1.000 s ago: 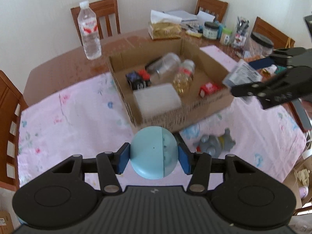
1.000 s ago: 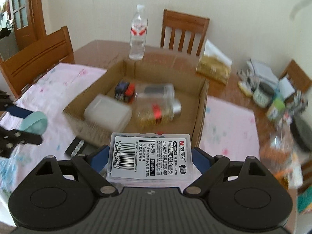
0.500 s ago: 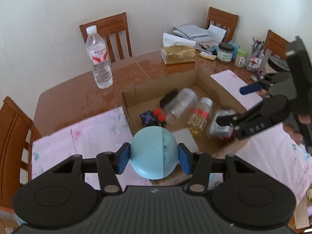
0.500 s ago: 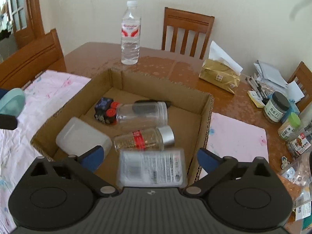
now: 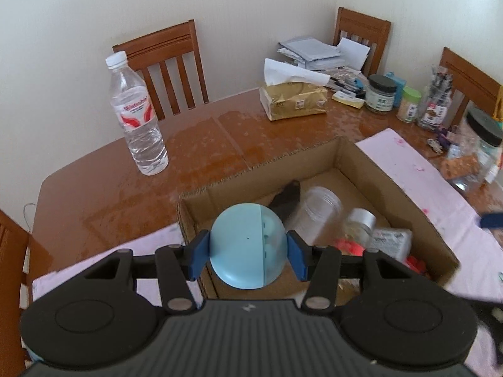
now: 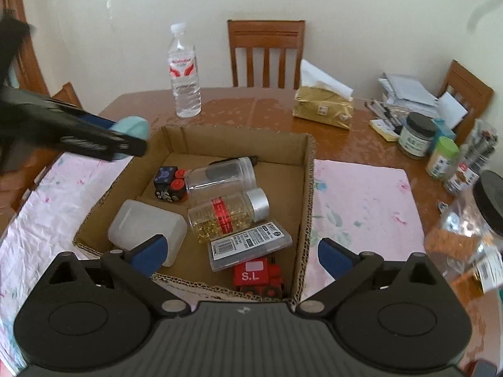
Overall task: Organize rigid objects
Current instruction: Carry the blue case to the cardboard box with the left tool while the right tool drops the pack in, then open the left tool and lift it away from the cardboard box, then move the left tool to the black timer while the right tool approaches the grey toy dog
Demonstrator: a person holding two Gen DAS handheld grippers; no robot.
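Note:
My left gripper [image 5: 248, 253] is shut on a light blue round case [image 5: 248, 245] and holds it above the near left corner of the cardboard box [image 5: 371, 160]. It also shows in the right wrist view [image 6: 133, 128] at the box's left rim. My right gripper [image 6: 240, 253] is open and empty above the box's [image 6: 309, 188] near edge. Inside lie a grey battery case [image 6: 250, 245], a red toy [image 6: 257, 278], a gold-filled jar [image 6: 228, 216], a clear jar [image 6: 221, 174], a black and red cube [image 6: 169, 183] and a white box [image 6: 146, 231].
A water bottle [image 5: 136, 116] stands on the brown table behind the box. A gold tissue pack [image 5: 295, 102], jars [image 5: 380, 92] and pens crowd the back right. A large clear jar [image 6: 471, 235] stands at the right. Pink floral cloth [image 6: 361, 204] lies on both sides. Chairs surround the table.
My right gripper opened and let the grey battery case drop into the box, then drew back. My left gripper carried the blue case forward to over the box.

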